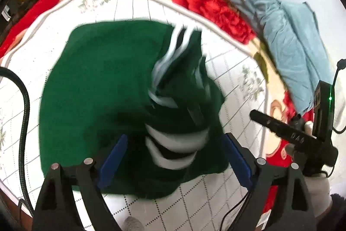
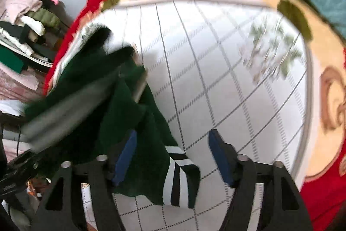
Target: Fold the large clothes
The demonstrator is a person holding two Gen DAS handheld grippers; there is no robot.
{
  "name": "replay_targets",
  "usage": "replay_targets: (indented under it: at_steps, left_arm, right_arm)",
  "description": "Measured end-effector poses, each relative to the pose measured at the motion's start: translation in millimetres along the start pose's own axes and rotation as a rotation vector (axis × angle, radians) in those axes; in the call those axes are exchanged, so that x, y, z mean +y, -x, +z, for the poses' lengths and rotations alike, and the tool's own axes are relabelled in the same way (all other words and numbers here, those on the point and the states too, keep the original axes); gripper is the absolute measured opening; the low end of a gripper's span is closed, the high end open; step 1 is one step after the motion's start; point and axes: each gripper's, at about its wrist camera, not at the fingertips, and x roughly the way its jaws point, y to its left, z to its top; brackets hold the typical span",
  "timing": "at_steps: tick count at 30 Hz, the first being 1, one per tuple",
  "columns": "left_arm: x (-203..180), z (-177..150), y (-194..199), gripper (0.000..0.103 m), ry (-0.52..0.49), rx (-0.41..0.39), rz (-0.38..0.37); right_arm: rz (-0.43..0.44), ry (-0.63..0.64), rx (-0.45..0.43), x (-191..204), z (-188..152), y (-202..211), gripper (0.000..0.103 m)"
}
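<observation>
A dark green garment [image 1: 103,83] with white stripes lies bunched on a white quilted mat [image 1: 227,194]. In the left wrist view its striped part [image 1: 175,144] sits below and between the blue pads [image 1: 112,157]. My left gripper [image 1: 174,157] is open above it, and the pads are clear of the cloth. In the right wrist view my right gripper [image 2: 172,157] is open too. A striped cuff [image 2: 179,176] lies under it near the left pad [image 2: 125,157], with bare mat [image 2: 216,79] beside the other. The left wrist view also shows the right gripper's body [image 1: 292,135] at right, in a gloved hand.
Under the mat is a red floral blanket [image 1: 212,5]. Light blue bedding [image 1: 287,36] lies at the back right. A pile of folded clothes [image 2: 26,21] sits off to the left. A black cable [image 1: 23,114] hangs at the left edge. A blurred grey streak [image 2: 64,112] crosses the garment.
</observation>
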Motion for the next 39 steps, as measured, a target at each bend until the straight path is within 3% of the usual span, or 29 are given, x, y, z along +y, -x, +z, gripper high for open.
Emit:
replay_targets:
  at_steps: [4,7,10,14,16,17,18,19,22,23,24,26,28,34,39]
  left_arm:
    - [8.9,-1.2,23.1,0.089,0.035,-0.046,0.058]
    - [29.5,-2.7,40.7,0.089,0.072,-0.108,0.190]
    - [59.0,-4.9,42.6,0.089,0.111,-0.131,0.338]
    - [94.2,-9.1,31.5,0.089,0.184,-0.083,0.435]
    - [105.7,-11.3,24.9,0.089,0.218,-0.063,0.455]
    - [109.3,-13.6,21.8,0.089,0.226,-0.056,0.474]
    - [112.9,-16.4,19.4,0.089,0.229,-0.045,0.488]
    - [115.4,-18.4,15.5,0.089,0.229,-0.033,0.497]
    - [123.7,-25.8,7.3,0.089,0.246,0.004,0.511]
    - [128.5,-31.2,7.3,0.089,0.250,0.021,0.511]
    - [131.0,-34.3,9.1,0.089,0.252,0.031,0.512]
    - [132.1,-36.4,8.8,0.089,0.253,0.048,0.500]
    - [130.0,-35.1,14.6,0.089,0.249,0.045,0.495]
    - [114.9,-21.2,39.0,0.089,0.223,-0.004,0.526]
    - [104.4,4.7,28.0,0.089,0.203,-0.020,0.570]
  right_arm:
    - [0.053,-0.007,0.000,6.2,9.2,28.9,0.075]
    - [0.164,-0.056,0.051,20.2,18.4,28.6,0.075]
    - [0.273,-0.092,0.167,48.8,23.1,2.4,0.075]
    - [0.275,-0.041,0.273,100.4,28.9,-33.8,0.074]
    - [0.201,0.056,0.310,126.8,24.7,-48.0,0.074]
    - [0.143,0.102,0.323,131.8,21.4,-54.9,0.066]
    - [0.025,0.158,0.336,134.2,13.4,-63.6,0.058]
    - [-0.028,0.168,0.345,129.2,8.8,-69.0,0.042]
    - [-0.169,0.090,0.432,80.5,-11.8,-91.3,0.041]
    - [-0.219,0.080,0.462,64.1,-20.3,-97.2,0.032]
    - [-0.250,0.065,0.483,51.8,-25.9,-100.6,0.032]
    - [-0.197,-0.021,0.532,26.5,-32.6,-99.0,0.032]
    - [-0.152,-0.074,0.512,18.0,-27.5,-83.8,0.032]
    - [-0.014,-0.028,0.301,50.7,11.2,-15.9,0.034]
    - [0.038,0.008,0.272,98.1,38.1,-35.1,0.034]
